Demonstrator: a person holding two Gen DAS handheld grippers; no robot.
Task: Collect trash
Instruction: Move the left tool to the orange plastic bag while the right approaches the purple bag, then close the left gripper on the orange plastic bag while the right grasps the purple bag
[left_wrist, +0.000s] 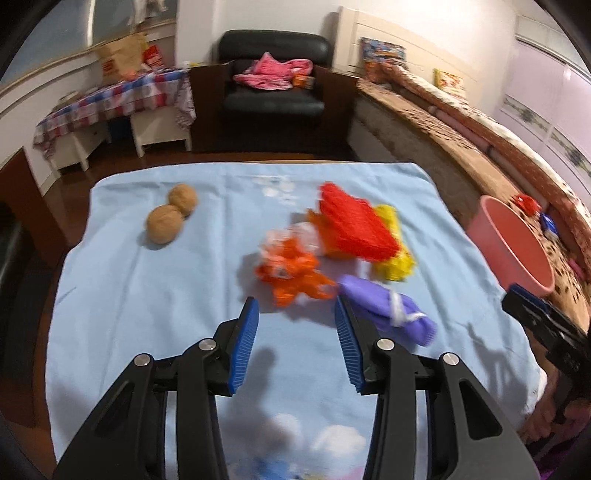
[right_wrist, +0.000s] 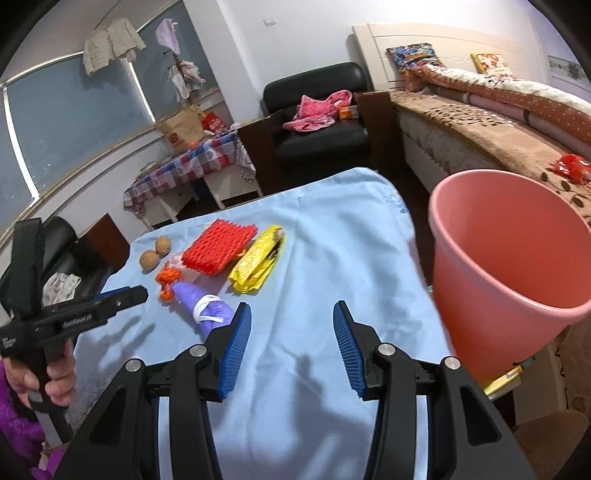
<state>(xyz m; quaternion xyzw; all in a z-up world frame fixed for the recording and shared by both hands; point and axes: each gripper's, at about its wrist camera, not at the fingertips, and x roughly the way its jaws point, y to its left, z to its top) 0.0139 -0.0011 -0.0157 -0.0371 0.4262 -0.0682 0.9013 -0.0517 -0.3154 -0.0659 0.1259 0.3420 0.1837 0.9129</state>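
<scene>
Your left claw (left_wrist: 297, 314) hangs over the light blue cloth (left_wrist: 166, 295) with its blue-padded fingers (left_wrist: 247, 332) spread wide and nothing between them. Just ahead of the gap lies the crumpled orange plastic (left_wrist: 291, 273). The purple glove (left_wrist: 388, 306) sits right by the right-hand finger, partly hidden behind it. Farther ahead and a little to the right are the red foam net (left_wrist: 354, 221) and, touching its far side, the yellow wrapper (left_wrist: 395, 247). Two walnuts (left_wrist: 170, 214) rest touching each other well off to the front left.

Your right claw (right_wrist: 291, 321) is also spread open and empty above the cloth. The glove (right_wrist: 207, 306), tied with a white band, lies just beside its left finger, tip close to the pad. Beyond it to the front left are the orange plastic (right_wrist: 168, 280), the red net (right_wrist: 219, 249), the yellow wrapper (right_wrist: 258, 258) and the walnuts (right_wrist: 155, 253). The pink bucket (right_wrist: 509, 254) stands close on the right, off the cloth's edge, mouth tilted toward the claw.
</scene>
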